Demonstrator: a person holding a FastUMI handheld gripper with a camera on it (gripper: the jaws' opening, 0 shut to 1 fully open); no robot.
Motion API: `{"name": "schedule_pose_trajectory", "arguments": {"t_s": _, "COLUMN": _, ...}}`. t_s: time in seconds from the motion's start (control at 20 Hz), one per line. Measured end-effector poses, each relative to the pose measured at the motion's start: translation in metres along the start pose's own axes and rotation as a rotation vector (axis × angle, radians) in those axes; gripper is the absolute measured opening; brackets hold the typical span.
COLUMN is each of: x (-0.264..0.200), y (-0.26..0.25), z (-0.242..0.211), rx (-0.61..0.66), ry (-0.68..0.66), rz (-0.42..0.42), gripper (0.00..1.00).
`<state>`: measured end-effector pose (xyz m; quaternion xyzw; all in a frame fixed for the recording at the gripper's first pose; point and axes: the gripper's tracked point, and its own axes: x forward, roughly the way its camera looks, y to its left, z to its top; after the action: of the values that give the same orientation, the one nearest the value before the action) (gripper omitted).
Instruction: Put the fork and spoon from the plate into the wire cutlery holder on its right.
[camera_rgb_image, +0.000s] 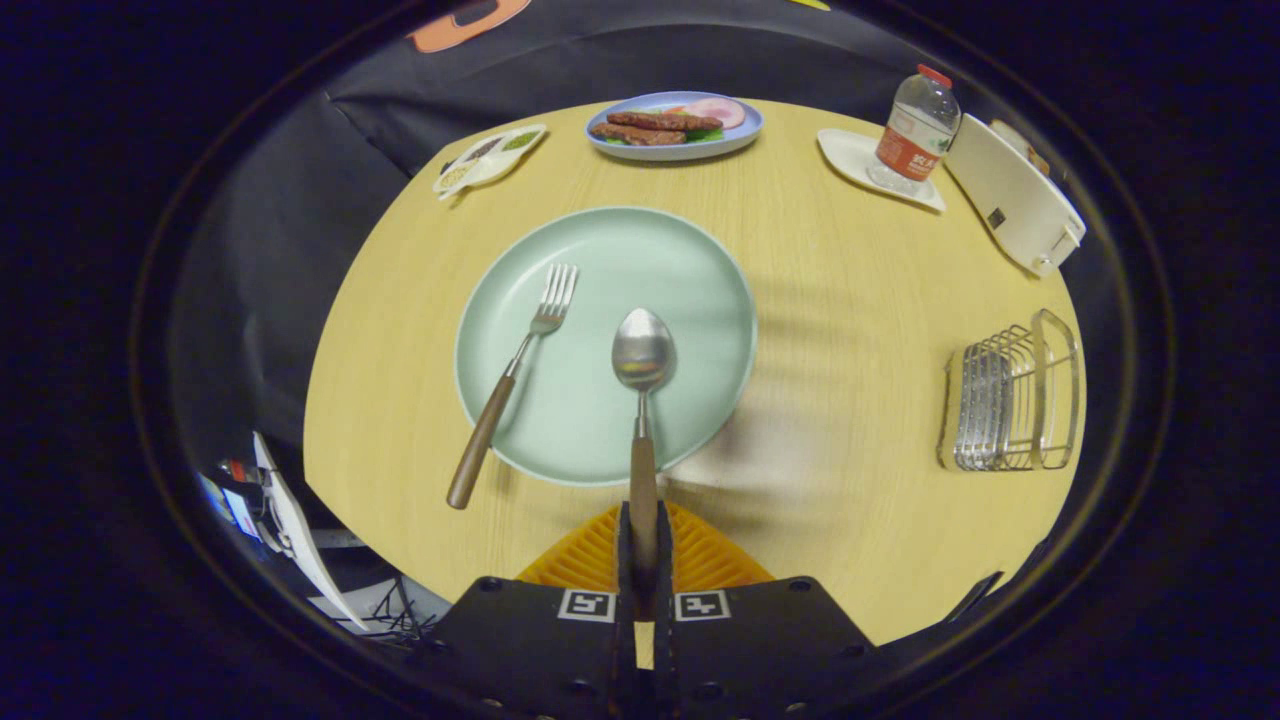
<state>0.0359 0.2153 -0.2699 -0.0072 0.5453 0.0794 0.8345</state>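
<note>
A pale green plate (690, 300) lies on the round wooden table just ahead of my fingers. A spoon (642, 352) with a wooden handle points away from me, its bowl over the plate. My gripper (643, 535) is shut on the spoon's handle, both fingers pressing its sides. A fork (515, 375) with a wooden handle lies to the spoon's left, tines on the plate and handle hanging over the rim onto the table. The wire cutlery holder (1012, 395) stands well to the right of the plate near the table's edge.
Beyond the plate sit a blue plate of food (676, 127), a small divided dish (490, 157), and a water bottle (915, 130) on a white tray. A white appliance (1015, 195) stands behind the holder. Bare tabletop lies between plate and holder.
</note>
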Motion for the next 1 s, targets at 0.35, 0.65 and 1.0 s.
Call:
{"name": "schedule_pose_trajectory", "arguments": {"t_s": 0.35, "x": -0.085, "y": -0.039, "z": 0.016, "rx": 0.094, "ry": -0.044, "rz": 0.068, "gripper": 0.0}}
{"name": "schedule_pose_trajectory", "arguments": {"t_s": 0.65, "x": -0.164, "y": -0.116, "z": 0.024, "rx": 0.216, "ry": -0.082, "rz": 0.059, "gripper": 0.01}}
{"name": "schedule_pose_trajectory", "arguments": {"t_s": 1.0, "x": -0.192, "y": -0.206, "z": 0.025, "rx": 0.349, "ry": -0.044, "rz": -0.032, "gripper": 0.0}}
